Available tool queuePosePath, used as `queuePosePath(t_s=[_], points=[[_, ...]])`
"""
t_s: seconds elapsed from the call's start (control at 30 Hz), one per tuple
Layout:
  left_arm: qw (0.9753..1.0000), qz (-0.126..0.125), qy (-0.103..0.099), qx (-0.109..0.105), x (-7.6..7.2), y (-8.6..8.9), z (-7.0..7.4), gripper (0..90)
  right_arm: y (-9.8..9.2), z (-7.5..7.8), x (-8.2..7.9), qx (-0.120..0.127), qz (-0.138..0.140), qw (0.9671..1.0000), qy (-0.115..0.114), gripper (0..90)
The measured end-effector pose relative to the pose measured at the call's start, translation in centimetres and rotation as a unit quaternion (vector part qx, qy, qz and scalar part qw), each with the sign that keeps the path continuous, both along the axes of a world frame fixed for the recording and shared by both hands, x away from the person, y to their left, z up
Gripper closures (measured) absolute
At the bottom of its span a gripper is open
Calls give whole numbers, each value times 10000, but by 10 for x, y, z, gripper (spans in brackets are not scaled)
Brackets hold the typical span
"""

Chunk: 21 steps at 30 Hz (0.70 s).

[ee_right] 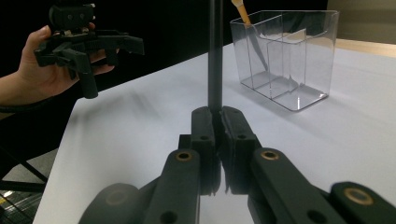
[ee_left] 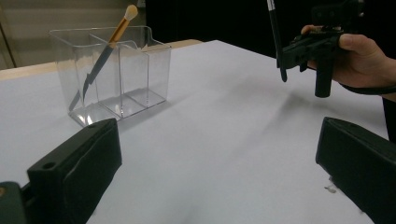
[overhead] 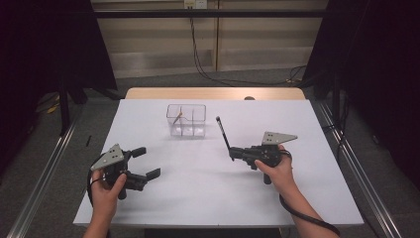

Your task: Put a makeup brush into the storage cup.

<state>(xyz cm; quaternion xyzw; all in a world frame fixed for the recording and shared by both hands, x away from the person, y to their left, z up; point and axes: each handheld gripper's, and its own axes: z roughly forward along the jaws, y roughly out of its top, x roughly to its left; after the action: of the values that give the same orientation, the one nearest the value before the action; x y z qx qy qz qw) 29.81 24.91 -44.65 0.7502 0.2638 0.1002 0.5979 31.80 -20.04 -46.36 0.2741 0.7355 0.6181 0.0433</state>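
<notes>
1. Black jaws of the left gripper (overhead: pixel 143 162) stood wide apart with nothing between them, at about 8 o'clock on the white table (overhead: pixel 198 198), the person's left hand (overhead: pixel 106 191) wrapped round its grip.
2. Across from it, at about 4 o'clock, the right hand (overhead: pixel 277 173) held the right gripper (overhead: pixel 232 153), its jaws clenched on the lower end of a slim black stick (overhead: pixel 223 134).
3. The stick rose steeply from the jaws, tilted a little toward 11 o'clock in the high view; in the right gripper view it ran straight up from between the pressed pads (ee_right: pixel 231 126) and out of the top edge.
4. Farther off, near 12 o'clock and clear of both grippers, stood a clear plastic organiser (overhead: pixel 195 130) with several compartments.
5. One gold-handled brush (ee_left: pixel 109 46) leaned inside its left rear compartment, pale bristle end up above the rim.
6. Beyond the white surface, a strip of wooden tabletop (overhead: pixel 213 93) lay at the far edge.
</notes>
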Motion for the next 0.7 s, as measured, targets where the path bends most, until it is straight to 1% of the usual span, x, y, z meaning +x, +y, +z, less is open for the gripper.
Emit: queuePosePath(t_s=[0.1, 0.13, 0.2, 0.27, 0.33, 0.5, 0.7], points=[[10000, -63, 16, -66, 2, 0, 0, 3, 1, 0, 0, 3, 35, 10000, -10, 850], [10000, -15, 29, -67, 2, 0, 0, 3, 2, 0, -1, 9, 44, 10000, -12, 850], [10000, -14, 32, -61, 2, -1, -1, 3, 2, 0, -1, 12, 63, 10000, -14, 850], [10000, -64, 42, -61, 3, -1, -1, 3, 2, 0, -2, 14, 68, 10000, -18, 850], [10000, -46, 40, -70, 4, -4, -1, 3, 3, 0, -2, 13, 73, 10000, -29, 850], [9999, -117, 29, -94, 7, -9, 0, 3, 4, 0, -3, 20, 92, 9999, -46, 850], [9998, -138, 55, -130, 10, -15, 0, 2, 5, 0, -3, 14, 122, 9999, -63, 850]])
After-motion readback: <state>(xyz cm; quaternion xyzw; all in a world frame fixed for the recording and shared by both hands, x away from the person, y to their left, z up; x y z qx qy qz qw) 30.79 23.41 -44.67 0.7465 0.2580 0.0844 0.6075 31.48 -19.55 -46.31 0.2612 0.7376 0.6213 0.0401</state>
